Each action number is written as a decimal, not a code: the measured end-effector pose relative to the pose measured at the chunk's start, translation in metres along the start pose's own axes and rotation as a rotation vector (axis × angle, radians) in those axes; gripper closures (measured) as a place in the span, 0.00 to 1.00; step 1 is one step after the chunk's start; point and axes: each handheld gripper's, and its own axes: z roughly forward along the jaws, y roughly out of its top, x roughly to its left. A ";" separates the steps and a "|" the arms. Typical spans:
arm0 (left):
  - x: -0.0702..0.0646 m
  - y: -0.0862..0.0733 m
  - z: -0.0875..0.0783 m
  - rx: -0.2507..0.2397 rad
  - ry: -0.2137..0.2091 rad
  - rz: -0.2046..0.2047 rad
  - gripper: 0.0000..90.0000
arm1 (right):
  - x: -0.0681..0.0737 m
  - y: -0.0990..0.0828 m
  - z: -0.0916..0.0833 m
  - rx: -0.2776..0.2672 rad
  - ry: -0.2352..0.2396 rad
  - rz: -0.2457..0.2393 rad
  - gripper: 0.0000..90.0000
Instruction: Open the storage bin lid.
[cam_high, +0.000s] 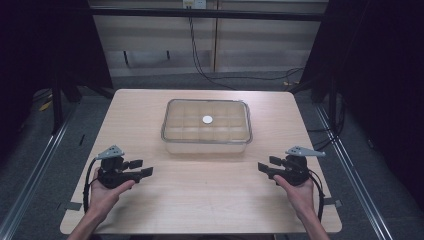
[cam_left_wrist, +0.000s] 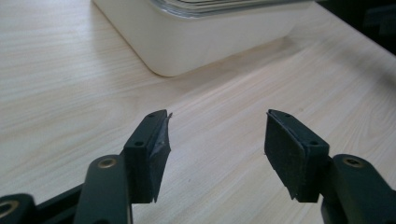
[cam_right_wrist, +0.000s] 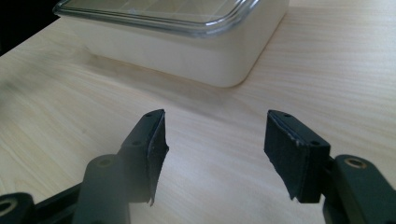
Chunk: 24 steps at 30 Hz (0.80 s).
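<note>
wooden table is carrying a lidded plastic box in its far middle part. left gripper and right gripper are waiting near the front corners, both jaws standing wide, holding nothing.

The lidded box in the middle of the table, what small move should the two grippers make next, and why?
Probably bring both grippers inward toward the ends of the box. The left gripper and right gripper stand open and empty, each short of a near corner, apart from it. The clear lid is on, so reaching it likely comes first.
</note>
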 end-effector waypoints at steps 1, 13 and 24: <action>0.000 0.000 0.000 0.000 0.000 0.000 0.43 | 0.000 0.003 0.002 0.003 0.000 -0.001 0.43; 0.006 0.030 0.005 -0.013 0.004 0.010 0.40 | -0.008 0.048 0.010 0.004 0.016 0.006 0.36; 0.021 0.062 0.009 -0.015 0.034 0.011 0.43 | -0.019 0.081 0.029 0.037 0.056 -0.016 0.39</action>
